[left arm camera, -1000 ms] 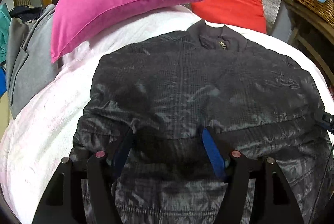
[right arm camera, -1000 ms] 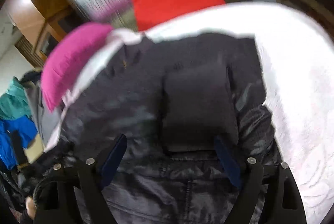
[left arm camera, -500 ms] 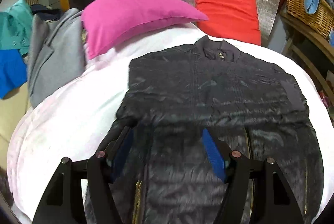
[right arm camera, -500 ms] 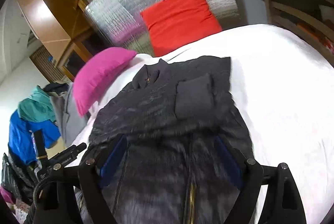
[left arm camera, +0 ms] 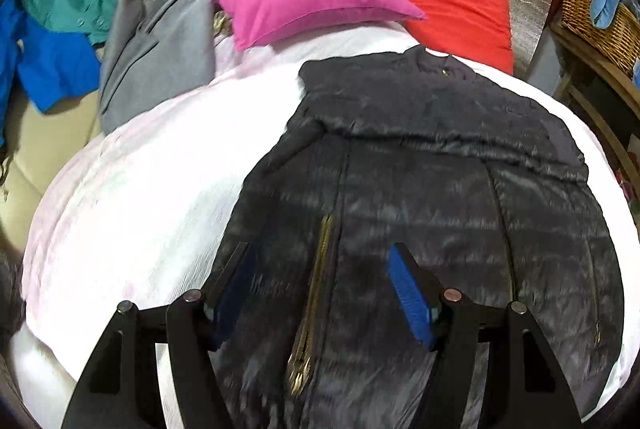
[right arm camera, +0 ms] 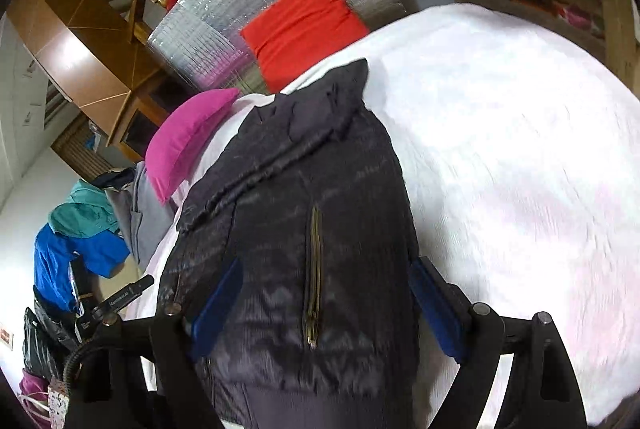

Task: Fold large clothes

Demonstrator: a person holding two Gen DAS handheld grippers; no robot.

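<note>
Both grippers sit at the near, hem end of the black quilted jacket (left arm camera: 460,197), which lies on the white bedspread (left arm camera: 132,197), collar toward the pink pillow (left arm camera: 304,1) and red cushion (left arm camera: 460,13). Long axis runs straight away from the jaws, collar end farthest. L gripper (left arm camera: 324,293) and R gripper (right arm camera: 324,305): jaws spread wide, fabric between the blue pads but not pinched, far as I can tell. Neither arm looks clearly nearer; next fold prob. goes hem toward collar, along that axis.

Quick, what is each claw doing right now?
Left gripper: open, over the black jacket, gripping nothing.
Right gripper: open, over the jacket, gripping nothing.
</note>
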